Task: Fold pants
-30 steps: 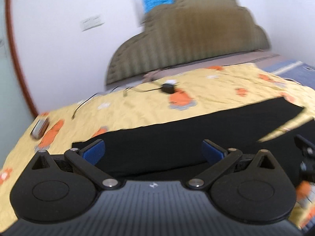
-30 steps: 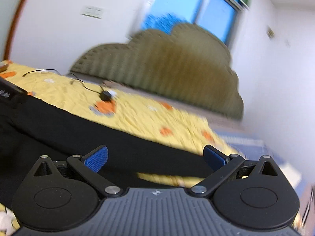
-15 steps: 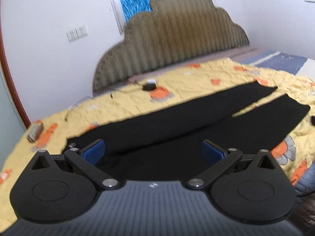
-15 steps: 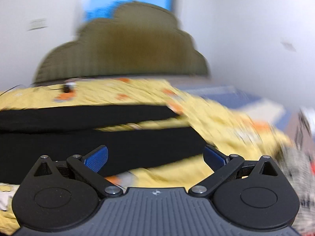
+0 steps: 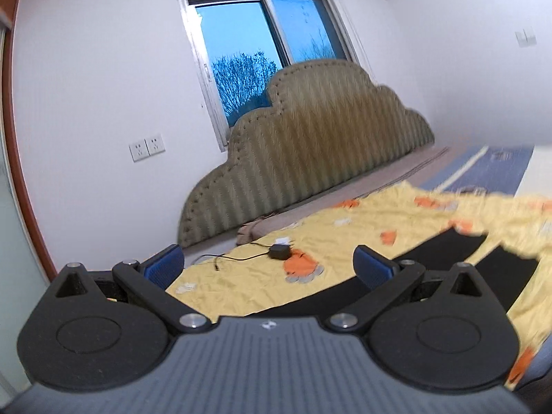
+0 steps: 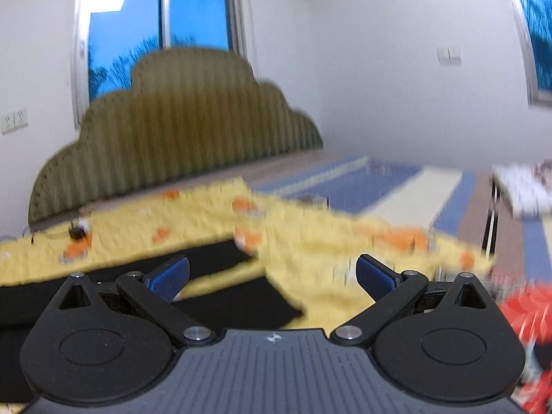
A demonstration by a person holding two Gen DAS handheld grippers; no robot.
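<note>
Jaws spread wide on left gripper (image 5: 269, 265) and right gripper (image 6: 272, 274), both empty, above black pants (image 6: 238, 305)

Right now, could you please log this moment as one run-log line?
stage: pre-grasp | left gripper: open, empty | right gripper: open, empty | black pants: flat, unfolded on yellow bedspread

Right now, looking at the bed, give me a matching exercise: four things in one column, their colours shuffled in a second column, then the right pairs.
Things:
1. pants
2. bedspread
3. headboard
4. gripper pads

Colours:
A. blue
B. yellow with orange prints
C. black
D. olive green

Pairs: 1-C, 2-B, 3-D, 4-A
</note>
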